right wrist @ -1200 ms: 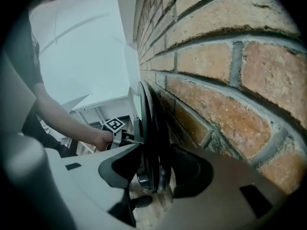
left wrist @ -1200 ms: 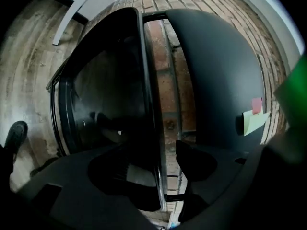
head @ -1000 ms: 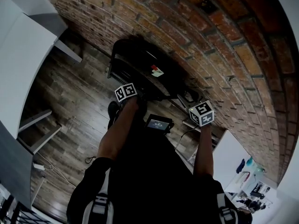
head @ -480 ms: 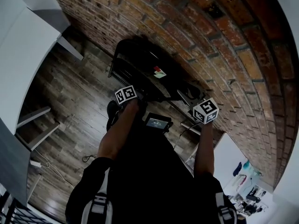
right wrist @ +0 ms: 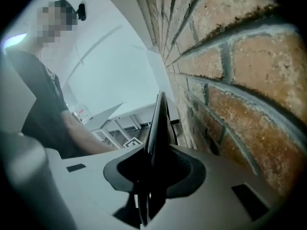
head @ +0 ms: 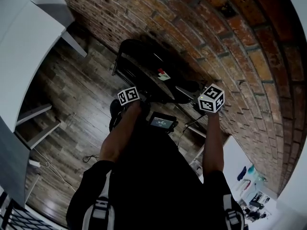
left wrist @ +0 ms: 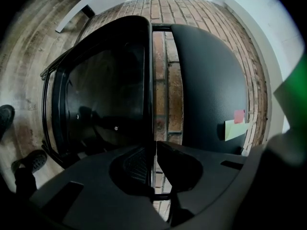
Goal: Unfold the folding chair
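Observation:
A black folding chair point(head: 144, 68) leans folded against the brick wall point(head: 230, 47), with a red and green sticky note point(head: 163, 74) on it. In the left gripper view its seat point(left wrist: 105, 95) is on the left and its backrest point(left wrist: 211, 80) on the right. My left gripper point(left wrist: 153, 153) is shut on the seat's thin inner edge. My right gripper point(right wrist: 156, 166) has just been closing. A thin black edge of the chair point(right wrist: 160, 119) stands between its jaws, and the pads sit against it. In the head view both marker cubes hover at the chair's near side.
White furniture point(head: 24, 42) stands at the left over the wooden floor point(head: 72, 109). A cable point(head: 91, 159) lies on the floor. The person's shoes point(left wrist: 29, 159) are close to the chair's legs. A white table point(right wrist: 120, 111) stands behind, next to the person's arm point(right wrist: 81, 135).
The right gripper has moved up and to the right, toward the wall, onto the chair's edge. The left gripper has stayed at the seat.

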The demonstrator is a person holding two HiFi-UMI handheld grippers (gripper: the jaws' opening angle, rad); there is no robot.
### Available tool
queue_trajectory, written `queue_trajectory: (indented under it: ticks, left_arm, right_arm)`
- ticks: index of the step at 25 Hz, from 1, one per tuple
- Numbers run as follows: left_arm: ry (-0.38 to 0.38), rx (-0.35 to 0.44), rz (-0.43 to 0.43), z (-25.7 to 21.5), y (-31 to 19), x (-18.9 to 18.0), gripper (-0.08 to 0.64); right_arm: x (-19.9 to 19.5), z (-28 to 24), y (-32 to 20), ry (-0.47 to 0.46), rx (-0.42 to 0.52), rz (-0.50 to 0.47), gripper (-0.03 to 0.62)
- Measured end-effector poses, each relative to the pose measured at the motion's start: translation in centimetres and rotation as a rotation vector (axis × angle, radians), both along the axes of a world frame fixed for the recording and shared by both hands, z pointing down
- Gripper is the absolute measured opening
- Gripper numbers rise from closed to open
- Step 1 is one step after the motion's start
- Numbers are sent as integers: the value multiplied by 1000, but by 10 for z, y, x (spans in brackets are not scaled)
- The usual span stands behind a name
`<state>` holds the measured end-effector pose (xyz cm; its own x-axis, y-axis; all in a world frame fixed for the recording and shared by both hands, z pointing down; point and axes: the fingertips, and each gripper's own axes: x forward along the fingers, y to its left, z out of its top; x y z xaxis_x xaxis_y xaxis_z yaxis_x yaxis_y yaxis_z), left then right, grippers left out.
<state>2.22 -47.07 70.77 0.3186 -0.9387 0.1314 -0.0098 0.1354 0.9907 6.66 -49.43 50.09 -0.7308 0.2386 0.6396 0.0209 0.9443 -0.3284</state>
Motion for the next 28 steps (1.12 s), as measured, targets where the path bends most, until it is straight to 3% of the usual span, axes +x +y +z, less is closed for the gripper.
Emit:
queue_trajectory:
  ticks: [4,14,28]
  left_arm:
    - [-4,29,-12,-4,3,-2,49]
    - [-44,20,48,-4,27,1,60]
    - [-3,95,216,-19,75,-7,49]
  right_arm:
    - [-3,1,10,35,-58,10,102]
    - [-1,-3,41,-28,-61,57,97]
    - [-21,-21,100,-23,-50,216,98]
